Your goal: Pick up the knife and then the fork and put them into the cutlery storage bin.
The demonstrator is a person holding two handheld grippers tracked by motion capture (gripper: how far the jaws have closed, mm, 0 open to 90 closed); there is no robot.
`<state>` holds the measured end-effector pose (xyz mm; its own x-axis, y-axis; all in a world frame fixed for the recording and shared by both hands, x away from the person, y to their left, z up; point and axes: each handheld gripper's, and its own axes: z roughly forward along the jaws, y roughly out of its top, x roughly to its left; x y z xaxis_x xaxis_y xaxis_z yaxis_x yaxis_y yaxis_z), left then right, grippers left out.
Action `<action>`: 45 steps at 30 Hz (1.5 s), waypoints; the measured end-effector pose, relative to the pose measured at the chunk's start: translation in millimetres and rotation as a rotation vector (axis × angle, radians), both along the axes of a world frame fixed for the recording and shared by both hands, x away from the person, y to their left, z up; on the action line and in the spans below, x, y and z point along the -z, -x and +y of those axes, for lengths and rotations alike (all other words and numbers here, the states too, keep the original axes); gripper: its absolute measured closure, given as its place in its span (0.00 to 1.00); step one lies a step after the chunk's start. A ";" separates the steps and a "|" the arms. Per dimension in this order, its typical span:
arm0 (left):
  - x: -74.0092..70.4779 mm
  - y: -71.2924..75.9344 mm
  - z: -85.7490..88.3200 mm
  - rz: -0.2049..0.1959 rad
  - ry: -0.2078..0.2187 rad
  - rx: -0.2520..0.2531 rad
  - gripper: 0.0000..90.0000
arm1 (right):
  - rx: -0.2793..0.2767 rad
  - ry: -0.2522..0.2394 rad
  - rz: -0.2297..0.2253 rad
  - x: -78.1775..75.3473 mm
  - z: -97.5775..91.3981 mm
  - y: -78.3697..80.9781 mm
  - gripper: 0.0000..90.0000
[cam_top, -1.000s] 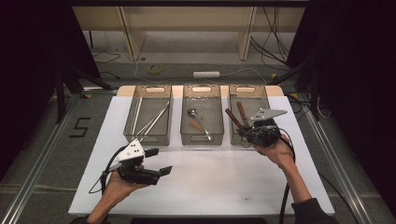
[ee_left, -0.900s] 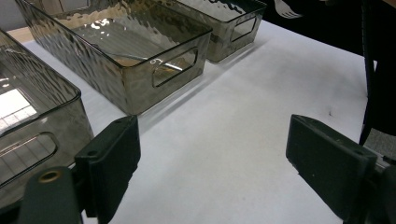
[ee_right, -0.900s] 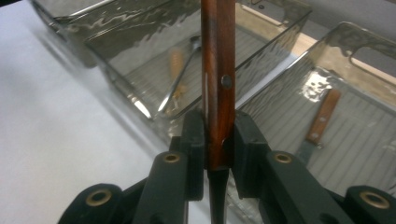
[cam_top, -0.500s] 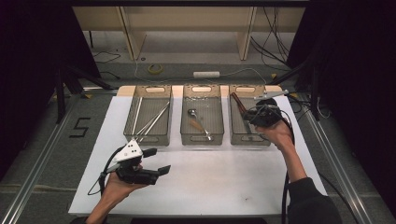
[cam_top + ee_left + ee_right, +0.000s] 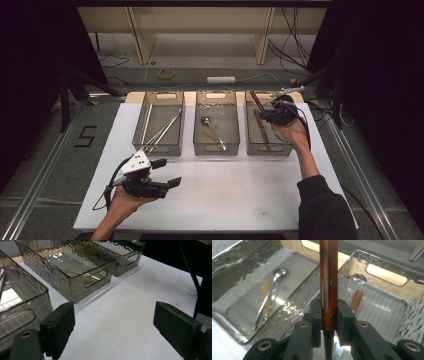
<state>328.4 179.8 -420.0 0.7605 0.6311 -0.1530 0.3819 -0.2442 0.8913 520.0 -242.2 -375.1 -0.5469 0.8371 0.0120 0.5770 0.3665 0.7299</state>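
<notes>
My right gripper [image 5: 267, 111] hangs over the far end of the right-hand clear bin [image 5: 251, 146], shut on the brown wooden handle of a knife [image 5: 255, 100]. In the right gripper view the handle [image 5: 329, 277] stands upright, pinched between the pads of the gripper [image 5: 329, 320]. On that bin's floor lies another brown-handled knife [image 5: 357, 301]. My left gripper [image 5: 167, 172] rests low over the white table near the front left, open. Its jaws stand wide apart around the gripper's middle [image 5: 115, 325], with only bare table between them.
Three clear bins stand in a row across the far half of the white tabletop [image 5: 240, 200]. The left bin [image 5: 145, 147] holds long metal rods [image 5: 162, 129], and the middle bin [image 5: 197, 149] holds a spoon [image 5: 212, 131]. Cables trail from both grippers.
My right hand has carried the knife away from me, from the near end of the right bin toward its far end. The left hand has stayed where it was.
</notes>
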 end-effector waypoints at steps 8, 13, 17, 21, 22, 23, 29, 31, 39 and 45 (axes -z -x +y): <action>0.4 0.2 -1.3 0.002 -0.007 0.008 0.19 | 0.035 0.019 0.014 2.0 -0.4 -13.3 0.86; 0.3 0.6 -1.2 0.004 -0.002 0.007 0.19 | 0.052 0.021 0.017 5.6 0.3 -18.5 0.86; 0.4 1.0 -2.1 0.005 -0.005 0.009 0.19 | 0.065 0.022 0.023 8.9 0.3 -21.5 0.86; 0.4 0.9 -1.8 0.004 -0.005 0.009 0.19 | 0.074 0.026 0.030 13.3 0.3 -24.4 0.86; 0.4 1.1 -2.0 0.006 -0.004 0.009 0.19 | 0.080 0.025 0.039 14.5 0.8 -24.8 0.86; 0.4 1.0 -1.9 0.004 -0.006 0.010 0.19 | 0.079 0.031 0.039 15.9 0.9 -25.7 0.86; 0.3 0.7 -1.0 0.005 -0.005 0.011 0.19 | 0.094 0.037 0.057 22.3 1.8 -28.9 0.86; 0.3 1.3 -1.7 0.006 -0.002 0.011 0.19 | 0.097 0.048 0.064 24.4 2.2 -30.0 0.86; -0.2 1.6 -1.3 0.005 0.001 0.011 0.19 | 0.133 0.061 0.091 31.4 2.1 -32.7 0.84; -0.3 1.6 -1.1 0.005 0.002 0.013 0.19 | 0.152 0.033 0.085 28.6 -0.7 -31.0 0.69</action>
